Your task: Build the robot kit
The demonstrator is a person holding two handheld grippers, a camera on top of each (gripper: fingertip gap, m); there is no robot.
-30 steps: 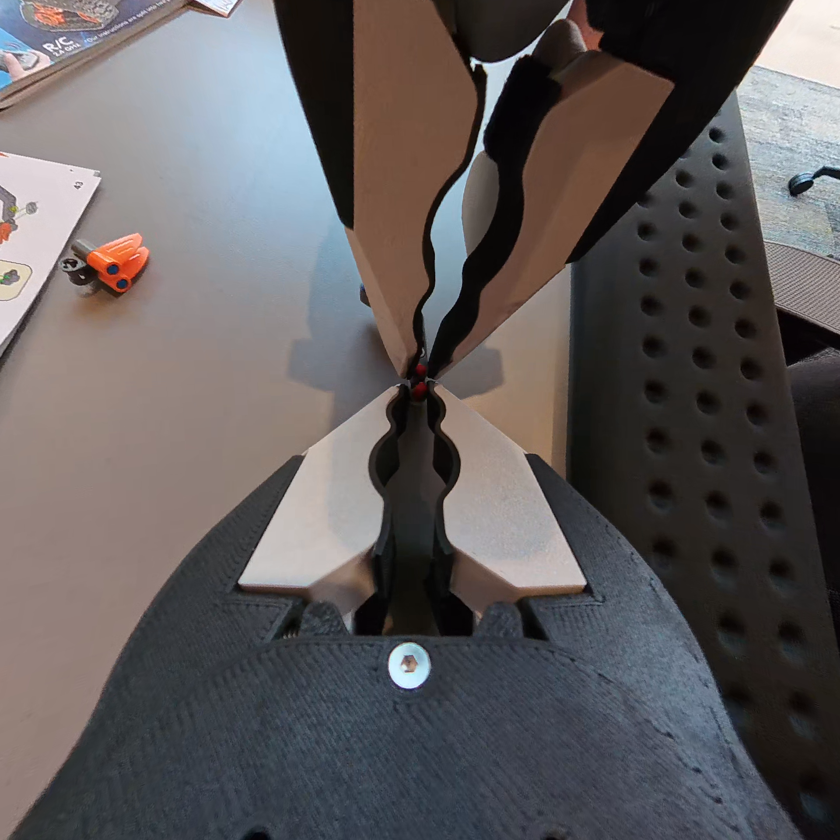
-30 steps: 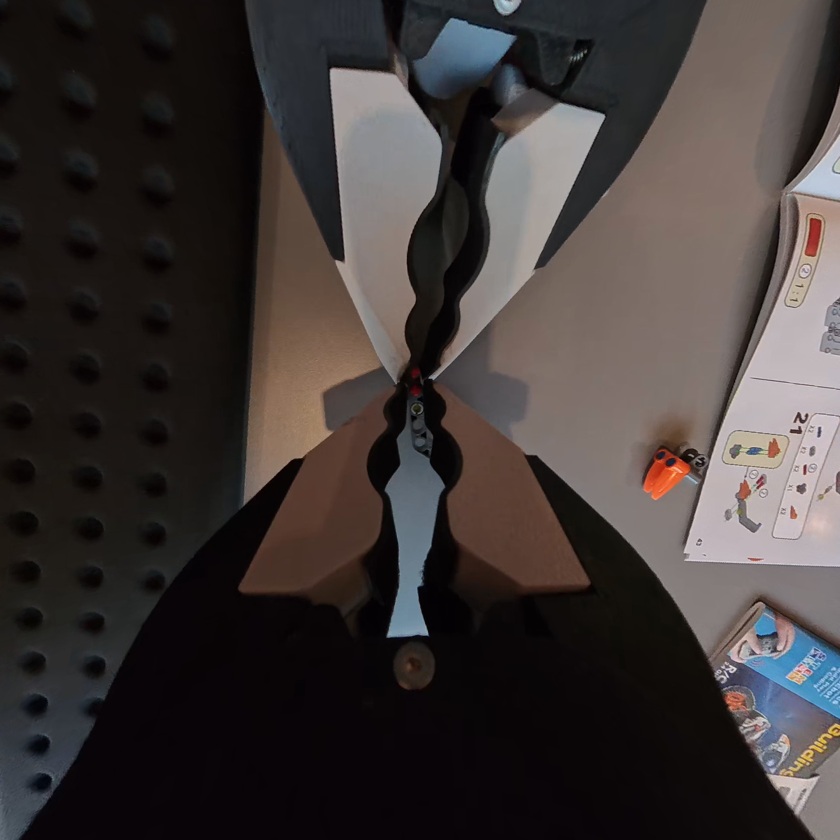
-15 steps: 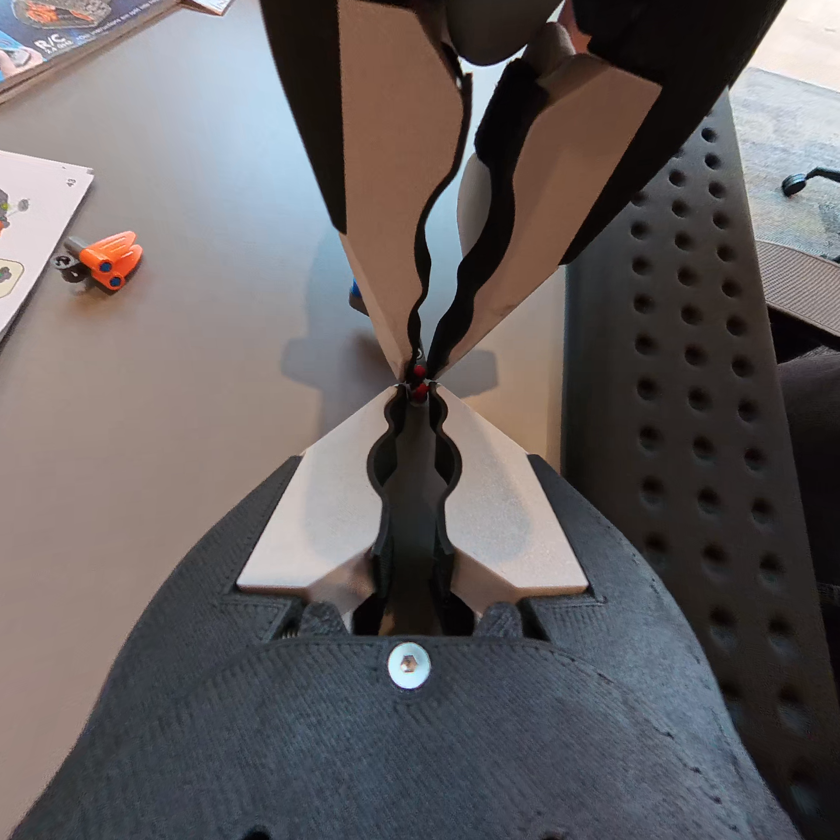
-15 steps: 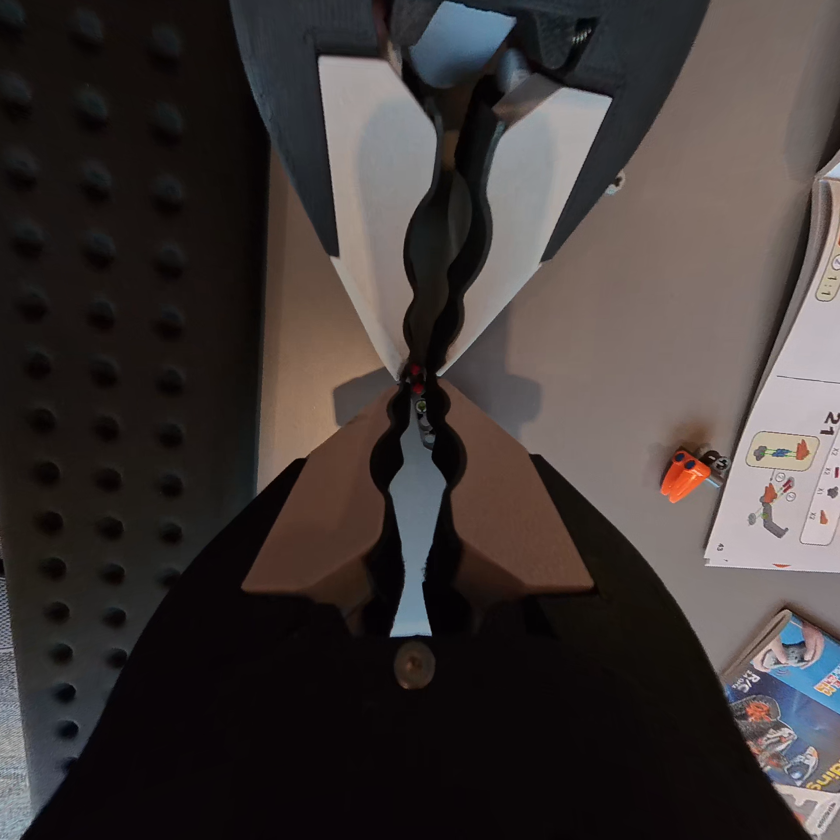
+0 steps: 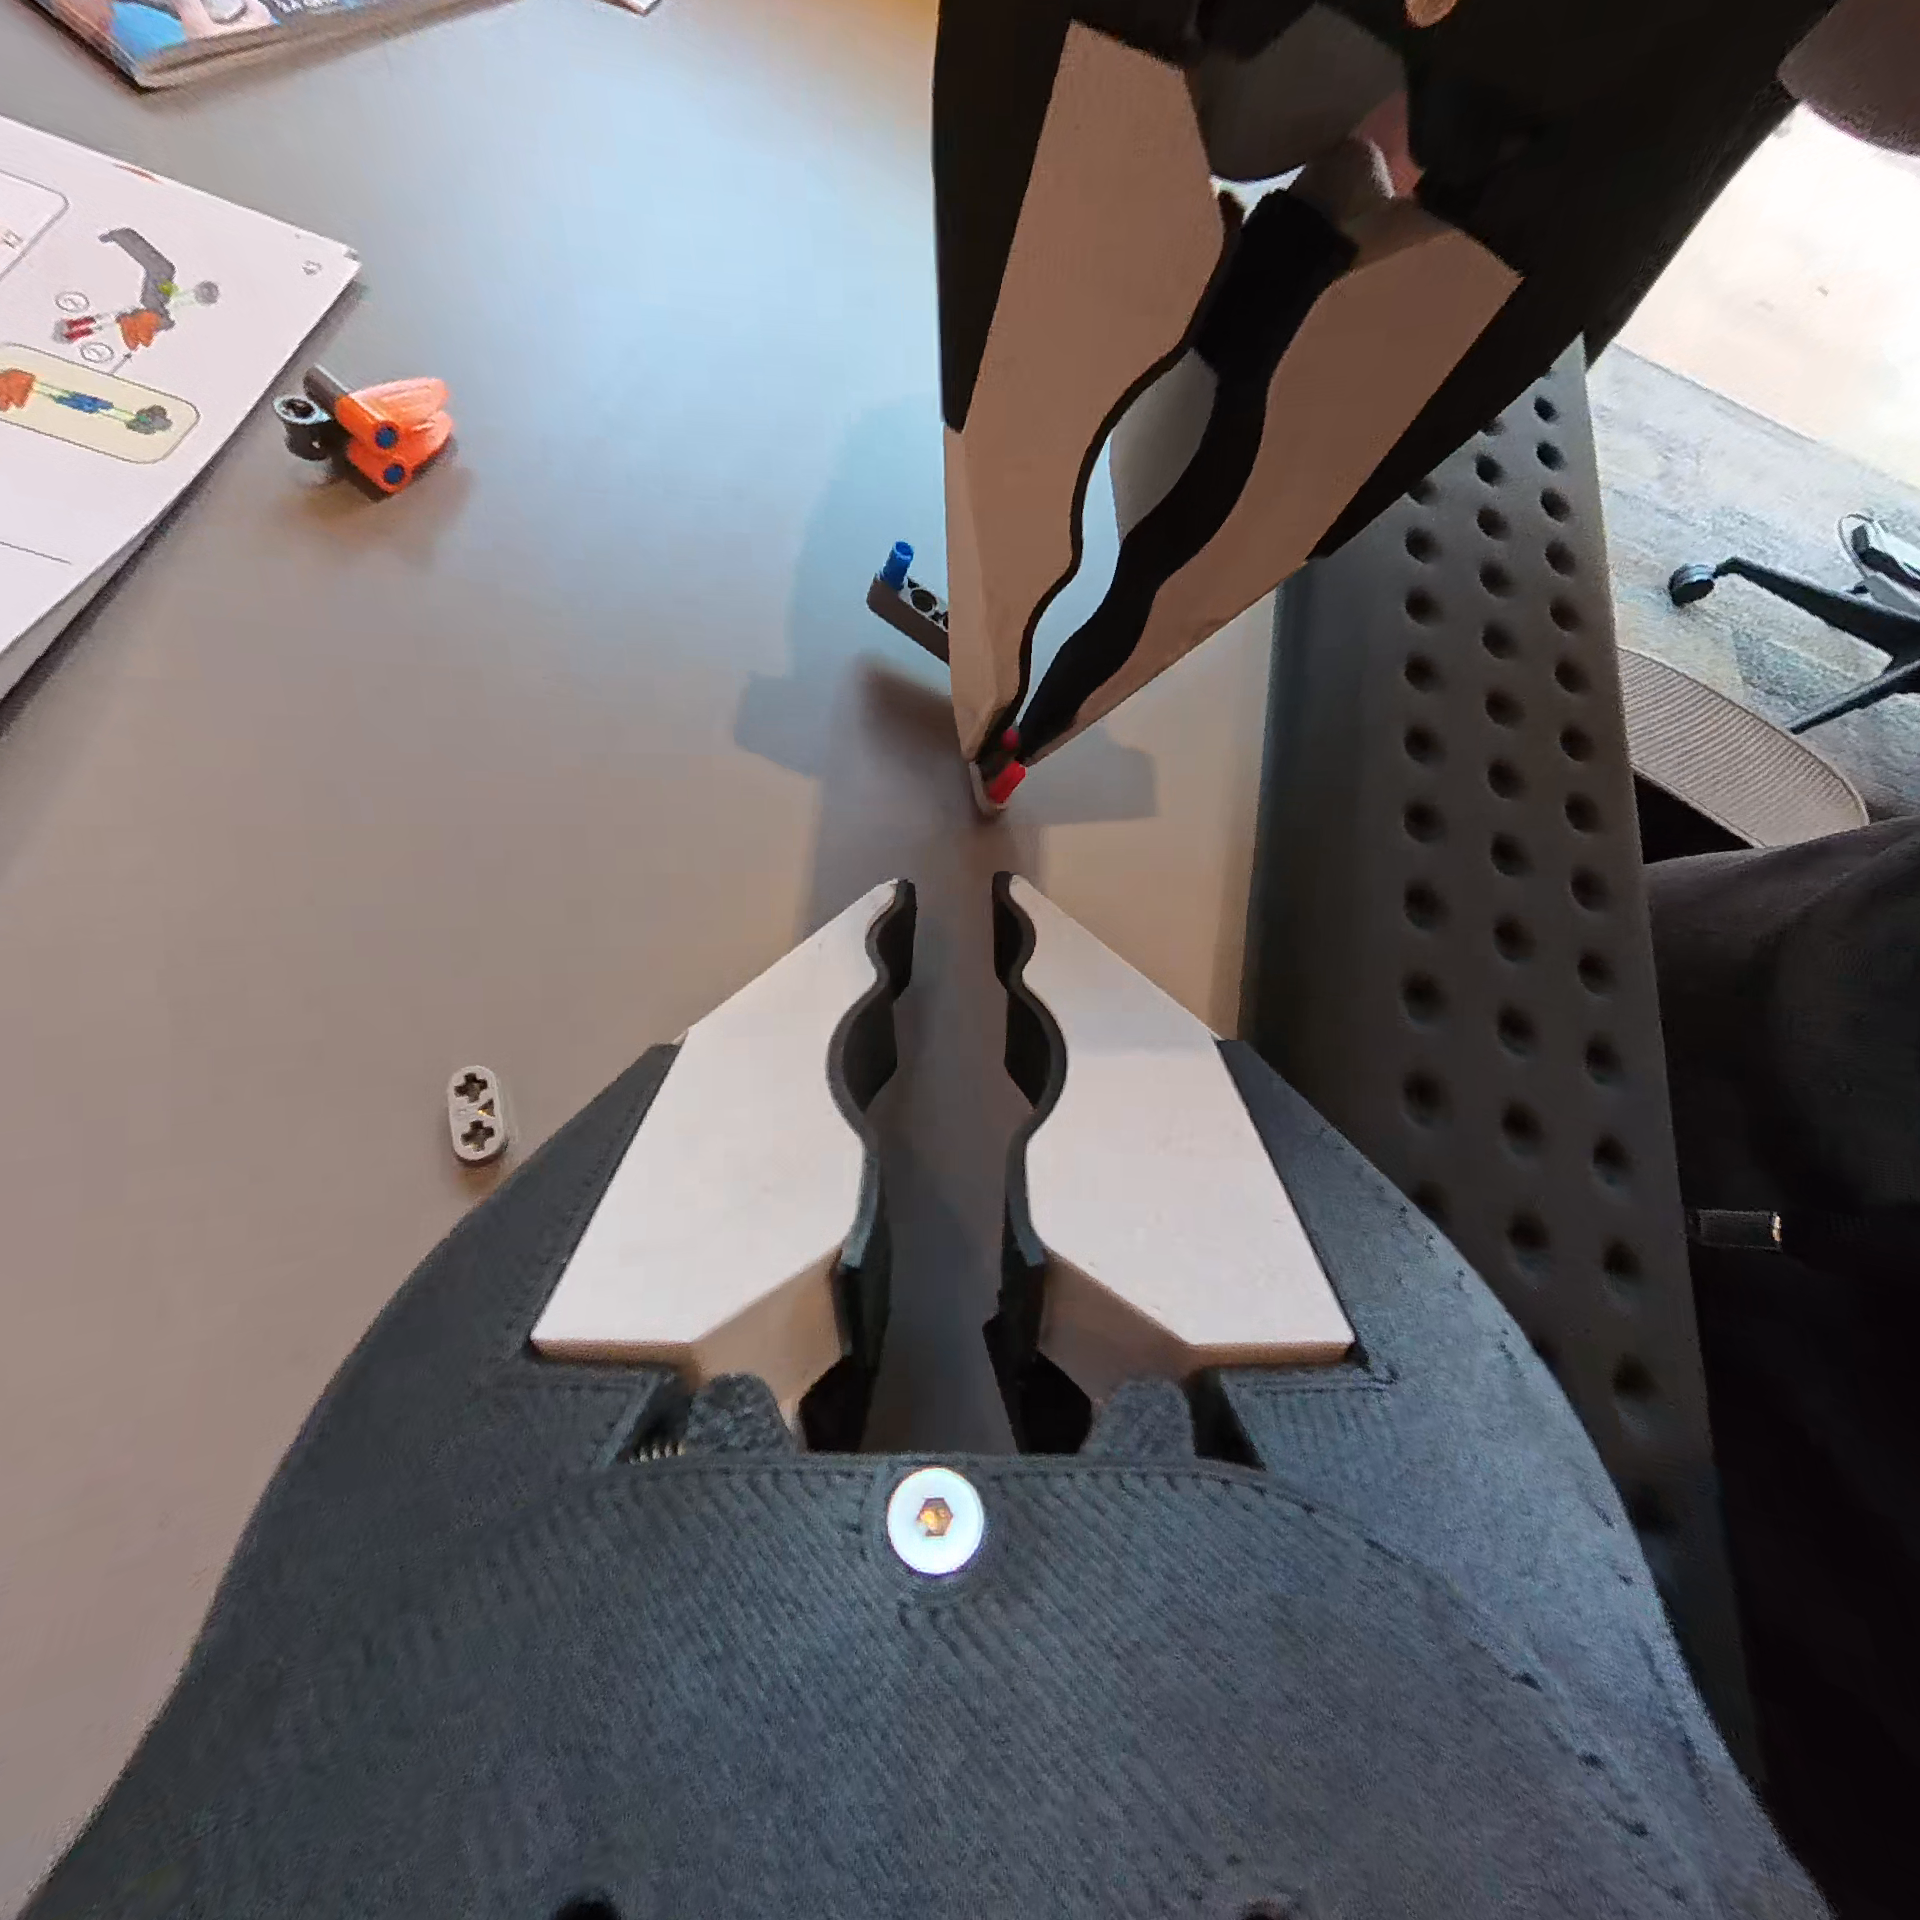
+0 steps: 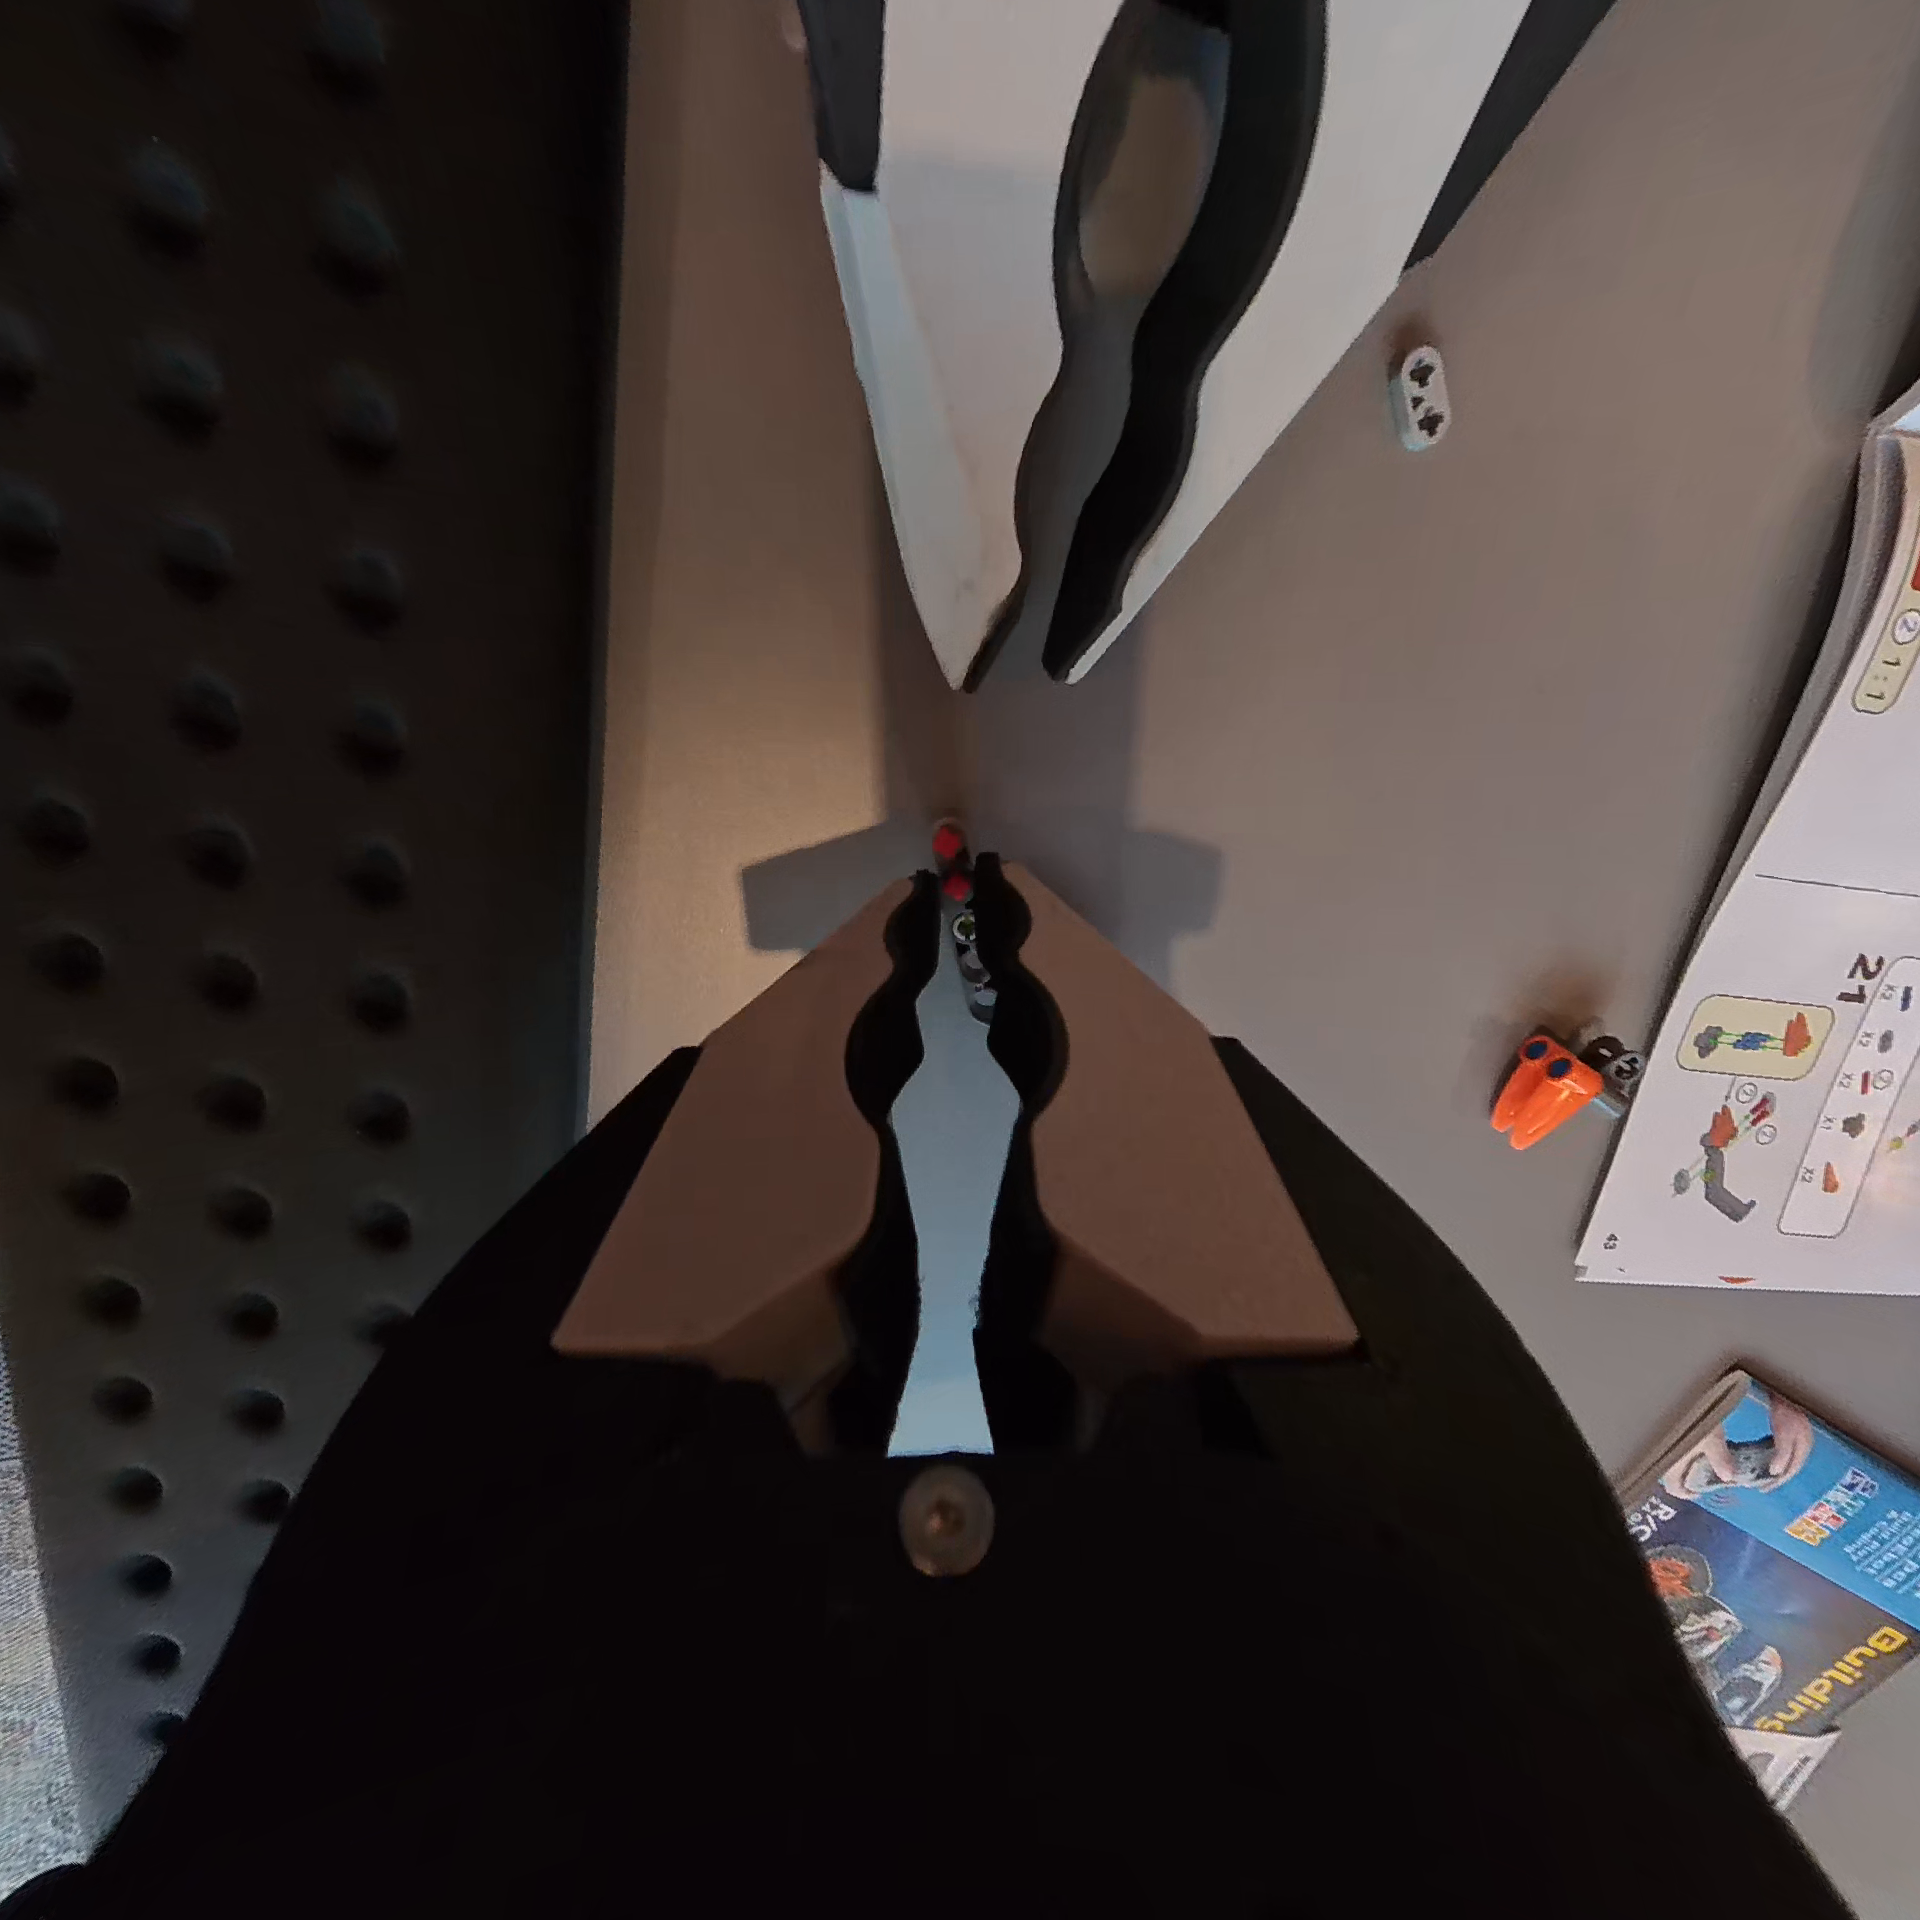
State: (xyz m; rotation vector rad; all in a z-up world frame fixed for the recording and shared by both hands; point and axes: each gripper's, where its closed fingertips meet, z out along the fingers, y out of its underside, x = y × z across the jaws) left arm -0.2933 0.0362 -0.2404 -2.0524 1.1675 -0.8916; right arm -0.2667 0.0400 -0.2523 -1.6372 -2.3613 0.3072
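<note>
Above the grey counter (image 5: 582, 790), my right gripper (image 6: 954, 883) pinches a small, light, rigid grey piece with red pins (image 6: 948, 840) at its tips; my left gripper (image 5: 954, 883) stands slightly parted, empty, just beside.

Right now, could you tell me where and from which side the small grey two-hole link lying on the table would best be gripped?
The grey two-hole link lies flat on the table, clear of other parts. I would probably come straight down from above and pinch its two long straight sides at mid-length; the rounded ends would likely slip. The open left gripper is nearest.
</note>
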